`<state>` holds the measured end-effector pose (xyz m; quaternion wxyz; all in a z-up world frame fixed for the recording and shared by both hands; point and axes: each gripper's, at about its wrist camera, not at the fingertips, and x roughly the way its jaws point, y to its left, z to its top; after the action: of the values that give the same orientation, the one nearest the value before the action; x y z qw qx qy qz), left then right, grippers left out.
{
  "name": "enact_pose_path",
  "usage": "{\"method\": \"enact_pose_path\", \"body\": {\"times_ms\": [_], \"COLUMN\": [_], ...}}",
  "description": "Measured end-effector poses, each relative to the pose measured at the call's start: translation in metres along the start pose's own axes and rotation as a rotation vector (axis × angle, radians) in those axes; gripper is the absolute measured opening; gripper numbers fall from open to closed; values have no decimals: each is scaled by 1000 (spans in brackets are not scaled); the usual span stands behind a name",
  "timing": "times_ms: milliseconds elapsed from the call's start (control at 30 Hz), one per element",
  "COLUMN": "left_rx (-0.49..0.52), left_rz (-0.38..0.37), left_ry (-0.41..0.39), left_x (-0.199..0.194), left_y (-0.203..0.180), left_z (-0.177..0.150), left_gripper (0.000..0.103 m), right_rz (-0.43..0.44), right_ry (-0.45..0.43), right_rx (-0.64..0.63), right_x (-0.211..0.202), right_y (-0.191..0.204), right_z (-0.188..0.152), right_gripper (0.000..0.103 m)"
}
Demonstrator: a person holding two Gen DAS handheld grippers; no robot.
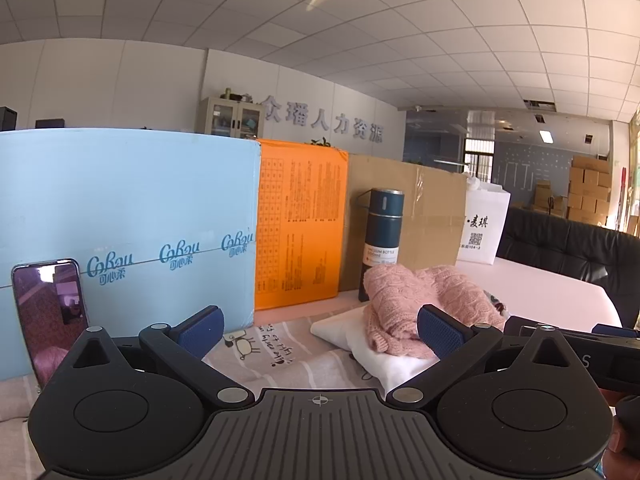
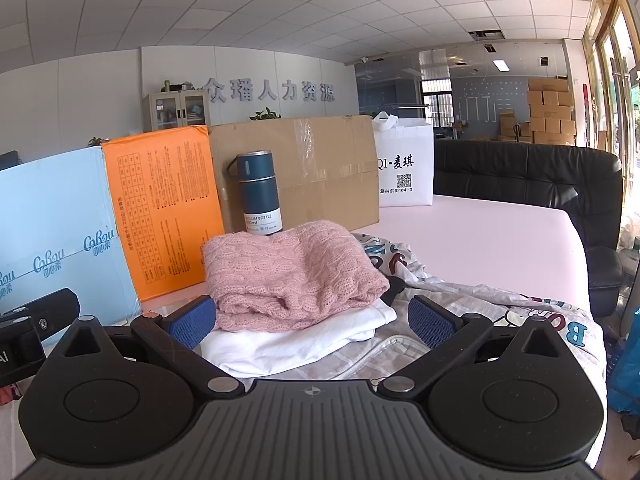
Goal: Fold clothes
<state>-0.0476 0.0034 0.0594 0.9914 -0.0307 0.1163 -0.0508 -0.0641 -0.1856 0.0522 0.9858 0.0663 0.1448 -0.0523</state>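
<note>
A folded pink knit sweater (image 2: 292, 276) lies on top of a folded white garment (image 2: 296, 344), stacked on a printed cartoon garment (image 2: 500, 312) spread over the pale pink table (image 2: 500, 240). My right gripper (image 2: 316, 326) is open and empty, its blue pads just in front of the stack. My left gripper (image 1: 320, 330) is open and empty, left of the same sweater (image 1: 424, 300) and white garment (image 1: 384, 352), above printed cloth (image 1: 280, 352). The right gripper's body (image 1: 580, 344) shows at the right of the left wrist view.
A dark blue vacuum bottle (image 2: 258, 196) stands behind the stack. Blue (image 2: 56, 232), orange (image 2: 164, 208) and brown cardboard boxes (image 2: 308, 172) and a white bag (image 2: 406, 168) line the table's far side. A phone (image 1: 50, 316) leans on the blue box. A black sofa (image 2: 532, 176) stands beyond.
</note>
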Motion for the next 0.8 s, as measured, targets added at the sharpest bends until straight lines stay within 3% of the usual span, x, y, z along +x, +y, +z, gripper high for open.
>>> {"method": "enact_pose_path", "body": {"times_ms": [800], "left_rx": [3], "left_rz": [0], "left_ry": [0], "left_x": [0], "left_y": [0], "left_z": [0], "left_gripper": [103], "right_rz": [-8], "right_ry": [5], "right_rx": [-2], "right_x": [0], "right_y": [1], "right_z": [0], "right_gripper": [103]}}
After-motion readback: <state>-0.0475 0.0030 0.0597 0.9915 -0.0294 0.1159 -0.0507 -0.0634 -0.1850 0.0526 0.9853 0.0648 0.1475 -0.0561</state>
